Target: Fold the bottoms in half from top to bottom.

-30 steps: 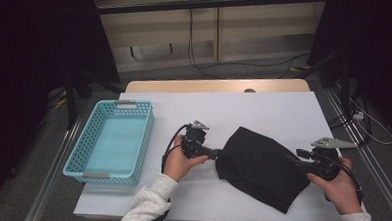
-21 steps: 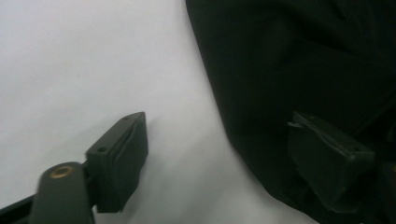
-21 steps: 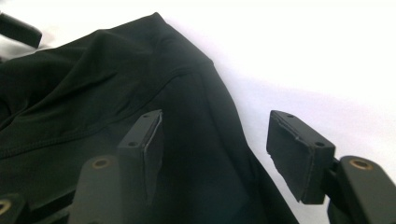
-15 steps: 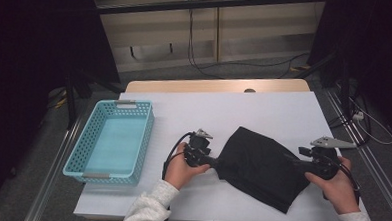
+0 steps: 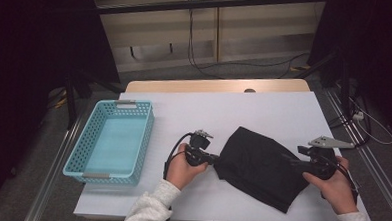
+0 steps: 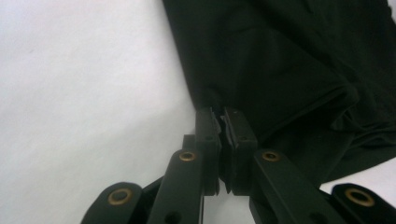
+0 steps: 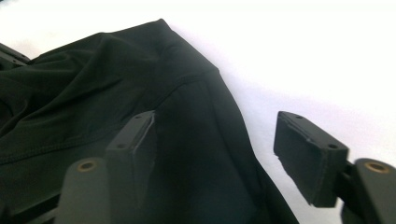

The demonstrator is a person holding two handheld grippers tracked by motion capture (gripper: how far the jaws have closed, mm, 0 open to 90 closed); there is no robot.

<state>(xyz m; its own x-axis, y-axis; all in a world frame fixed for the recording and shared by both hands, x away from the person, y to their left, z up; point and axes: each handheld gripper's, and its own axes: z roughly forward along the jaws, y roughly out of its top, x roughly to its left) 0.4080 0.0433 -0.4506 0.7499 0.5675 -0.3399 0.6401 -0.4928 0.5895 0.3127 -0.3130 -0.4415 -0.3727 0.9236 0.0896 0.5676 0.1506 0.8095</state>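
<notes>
My left gripper (image 5: pixel 213 158) has just closed and now pinches the left edge of the black cloth (image 5: pixel 259 166), which lies on the white table (image 5: pixel 264 111) at lower centre of the high view. My right gripper (image 5: pixel 293 162) sits at the cloth's right edge; its jaws have just been opening and stand apart, cloth edge between them, unpressed. The blue basket (image 5: pixel 111 141) rests at left.

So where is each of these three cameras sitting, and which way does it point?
High view: above the person's side, facing forward and down on the white table; shows both hands, left gripper, right gripper.
Left gripper view: rides that gripper, jaws pinched on the cloth edge.
Right gripper view: rides that gripper, jaws apart over the cloth.
All share the black cloth.
</notes>
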